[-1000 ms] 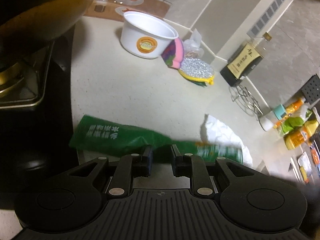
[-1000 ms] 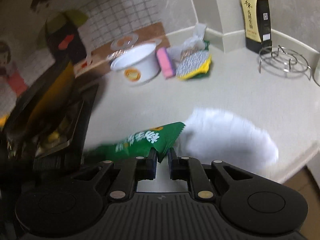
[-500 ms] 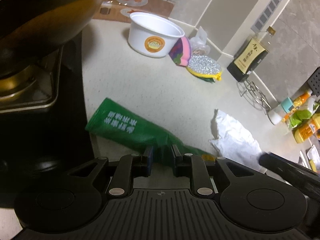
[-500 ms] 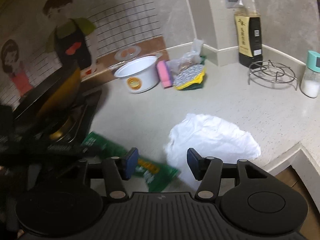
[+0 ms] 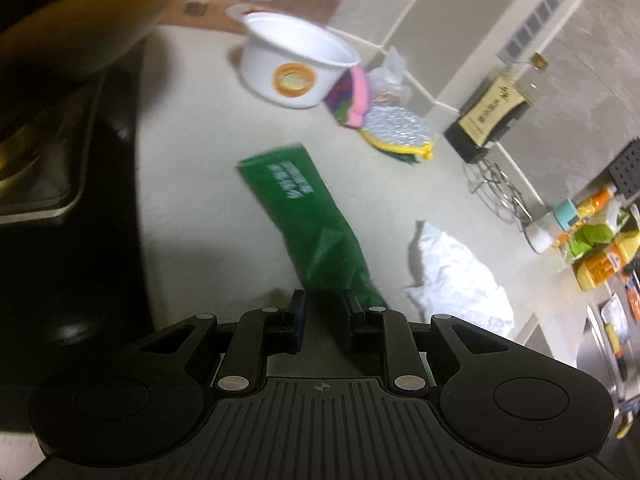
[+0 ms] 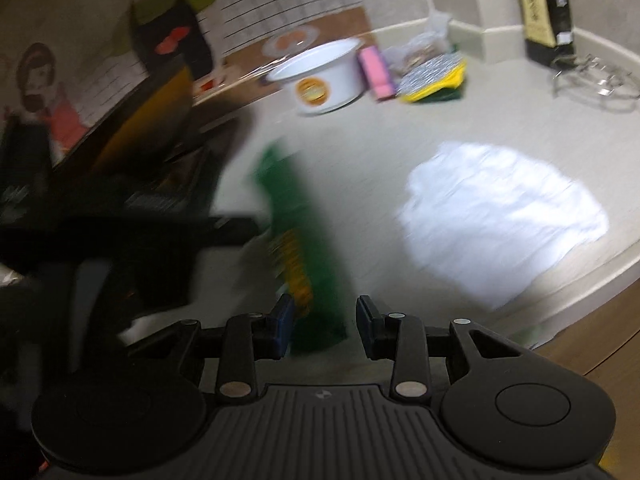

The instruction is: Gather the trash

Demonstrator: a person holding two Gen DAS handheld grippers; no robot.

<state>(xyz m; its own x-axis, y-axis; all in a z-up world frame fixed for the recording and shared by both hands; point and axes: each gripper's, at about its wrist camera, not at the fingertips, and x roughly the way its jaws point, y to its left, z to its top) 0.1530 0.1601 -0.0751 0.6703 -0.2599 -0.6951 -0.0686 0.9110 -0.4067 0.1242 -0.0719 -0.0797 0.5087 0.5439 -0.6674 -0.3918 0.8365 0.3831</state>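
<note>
The left gripper (image 5: 323,307) is clenched on the near end of a green snack wrapper (image 5: 308,216), whose body runs away from the fingers toward 11 o'clock across the pale countertop (image 5: 192,152). In the right wrist view the same green snack wrapper (image 6: 298,240) is blurred, its lower edge lying between the parted fingers of the right gripper (image 6: 325,326), which is released and grasps nothing; whether a pad touches the wrapper cannot be told.

A crumpled white paper (image 5: 460,280) lies on the counter at about 2 o'clock from the left gripper, near the wrapper but apart from it; from the right gripper it (image 6: 500,220) sits at about 1 o'clock, close to the counter edge.

Farther back, at 12 o'clock in the left view, stands a white bowl (image 5: 296,64) with an orange label. Just beside it, toward 1 o'clock, are a pink sponge (image 5: 356,96) and a silver scouring pad (image 5: 400,132) on yellow. A dark sauce bottle (image 5: 492,116) stands by the wall at 2 o'clock, with a wire trivet (image 5: 500,192) just in front. A stove (image 5: 52,184) with a dark pan (image 5: 84,28) fills the 9 to 10 o'clock side
</note>
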